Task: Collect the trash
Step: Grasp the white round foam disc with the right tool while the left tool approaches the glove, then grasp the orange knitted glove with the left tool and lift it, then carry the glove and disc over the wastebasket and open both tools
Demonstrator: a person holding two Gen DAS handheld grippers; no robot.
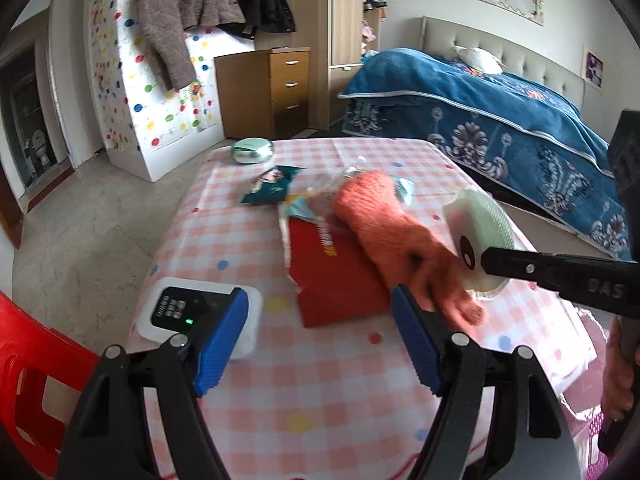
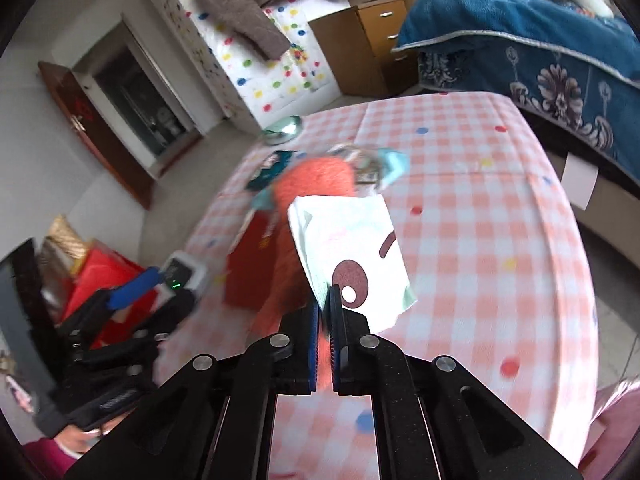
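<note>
Left wrist view: left gripper (image 1: 318, 336) hovers spread and empty over the table (image 1: 280, 400), near the glove (image 1: 396, 236), by the red packet (image 1: 336, 276); trash lies beyond.

Right wrist view: right gripper (image 2: 325, 300) pinches the tissue pack (image 2: 352, 248) above the glove (image 2: 316, 184), lifted. Next, I judge, it needs a bin.

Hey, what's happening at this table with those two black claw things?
A person is clearing trash off a checkered table with a handheld claw in each hand. The right claw is shut on a tissue pack and holds it above the table. The left claw is open and empty, near a red box that an orange glove lies across. Snack wrappers lie farther back.
</note>
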